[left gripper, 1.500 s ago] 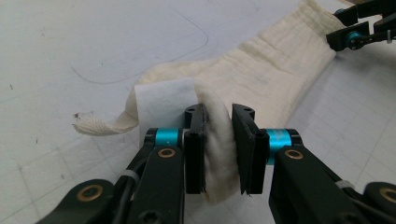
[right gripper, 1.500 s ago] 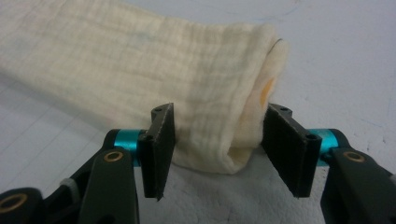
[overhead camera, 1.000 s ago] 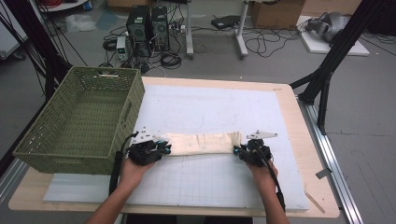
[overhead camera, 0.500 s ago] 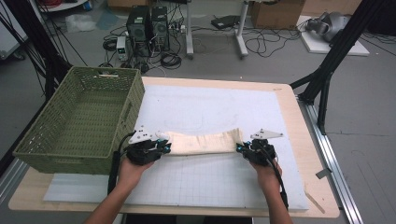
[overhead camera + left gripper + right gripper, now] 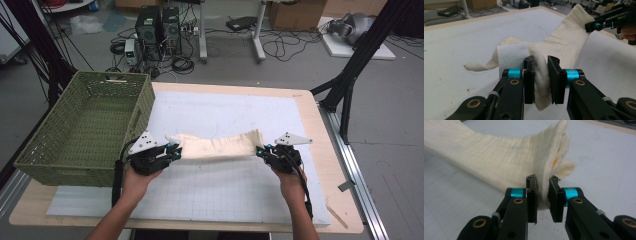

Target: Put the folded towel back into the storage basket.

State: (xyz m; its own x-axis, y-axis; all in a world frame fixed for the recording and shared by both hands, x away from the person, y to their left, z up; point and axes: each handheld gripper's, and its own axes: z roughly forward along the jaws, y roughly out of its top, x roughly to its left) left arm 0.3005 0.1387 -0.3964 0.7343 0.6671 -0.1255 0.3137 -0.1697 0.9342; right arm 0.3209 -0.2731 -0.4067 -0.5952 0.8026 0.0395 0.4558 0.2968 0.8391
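A cream cloth (image 5: pixel 215 146) hangs stretched between the two grippers over the middle of the white mat (image 5: pixel 240 110), sagging a little at its centre and lifted off the surface. The left gripper (image 5: pixel 172 148), at about nine o'clock from the cloth's middle, has its jaws narrowed onto one bunched end — in the left gripper view the fabric (image 5: pixel 541 75) is pinched between the two black pads, with a loose tail trailing off toward ten o'clock on the mat. The right gripper (image 5: pixel 261 150), at three o'clock from the cloth's middle, clamps the other end; in the right gripper view the gathered fabric (image 5: pixel 543 180) stands up between its jaws, which have just been closing on it, and the rest of the cloth runs away toward ten o'clock. A green woven basket (image 5: pixel 85 130) sits on the wooden table (image 5: pixel 320 130), at nine o'clock from the left gripper, just beside it.
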